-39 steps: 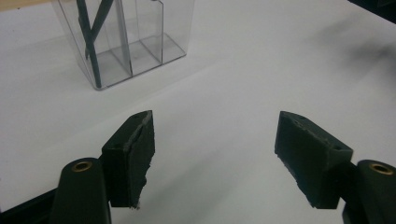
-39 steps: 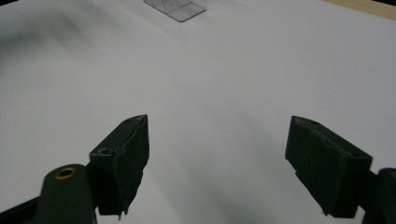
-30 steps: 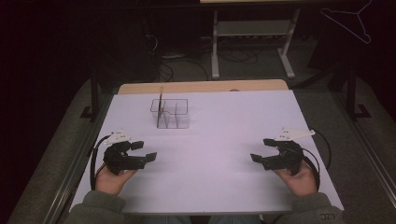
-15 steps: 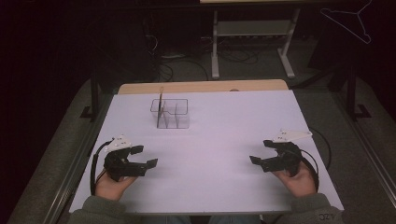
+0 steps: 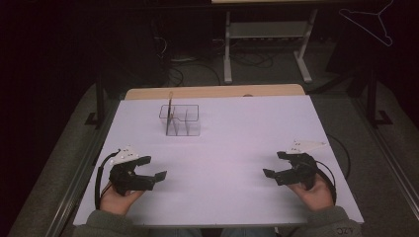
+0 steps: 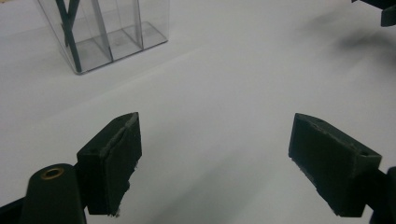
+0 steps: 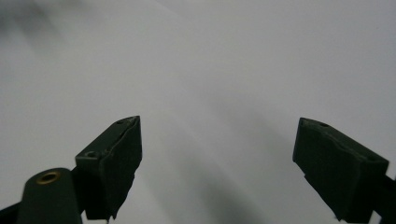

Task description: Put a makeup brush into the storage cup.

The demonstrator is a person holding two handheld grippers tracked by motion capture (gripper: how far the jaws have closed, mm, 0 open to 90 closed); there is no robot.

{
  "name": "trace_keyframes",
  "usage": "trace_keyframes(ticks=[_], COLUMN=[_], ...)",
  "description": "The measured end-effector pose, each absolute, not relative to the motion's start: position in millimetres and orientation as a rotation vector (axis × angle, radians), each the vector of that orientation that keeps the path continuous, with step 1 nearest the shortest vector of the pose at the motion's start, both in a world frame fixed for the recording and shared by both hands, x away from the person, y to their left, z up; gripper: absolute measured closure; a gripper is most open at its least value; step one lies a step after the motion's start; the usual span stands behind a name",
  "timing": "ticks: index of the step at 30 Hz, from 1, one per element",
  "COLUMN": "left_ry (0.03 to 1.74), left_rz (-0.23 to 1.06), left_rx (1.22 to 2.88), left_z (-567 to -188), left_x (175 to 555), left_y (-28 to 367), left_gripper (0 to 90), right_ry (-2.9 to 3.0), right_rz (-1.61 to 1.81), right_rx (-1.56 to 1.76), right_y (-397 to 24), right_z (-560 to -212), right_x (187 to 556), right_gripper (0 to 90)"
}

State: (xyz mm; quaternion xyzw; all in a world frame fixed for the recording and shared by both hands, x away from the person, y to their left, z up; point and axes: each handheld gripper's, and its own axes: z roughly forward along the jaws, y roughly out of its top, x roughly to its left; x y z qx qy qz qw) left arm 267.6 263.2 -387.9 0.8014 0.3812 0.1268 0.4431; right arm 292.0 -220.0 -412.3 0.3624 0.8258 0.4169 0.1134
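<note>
Claws [image 5: 158, 170] [image 5: 273, 165] both spread and empty, near clear, partitioned plastic organizer [image 5: 180, 119] with one upright stick

Black grippers [image 5: 154, 174], clear organizer [image 5: 181, 120], white table [image 5: 222, 148].

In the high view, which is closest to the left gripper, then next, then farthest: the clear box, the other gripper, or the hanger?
From the left gripper:
1. Clear box, on the white table, up ahead and a bit to the right.
2. Right gripper, across the table's near edge, at the right.
3. Hanger, hanging far off at the top right, beyond the table.
</note>
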Motion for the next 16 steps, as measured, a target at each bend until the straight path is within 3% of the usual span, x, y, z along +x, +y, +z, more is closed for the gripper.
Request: trace_keyframes(ticks=[16], left_ry=[0.943], left_rz=[0.307], left_rx=[2.019], left_z=[-392.6], left_x=[272.3], left_y=[260.2], left_gripper=[15.7], right_ry=[2.436], right_rz=[1.227], right_rx=[1.06], right_y=[-219.1], right_z=[-415.3], right_x=[293.9], right_gripper=[14.7])
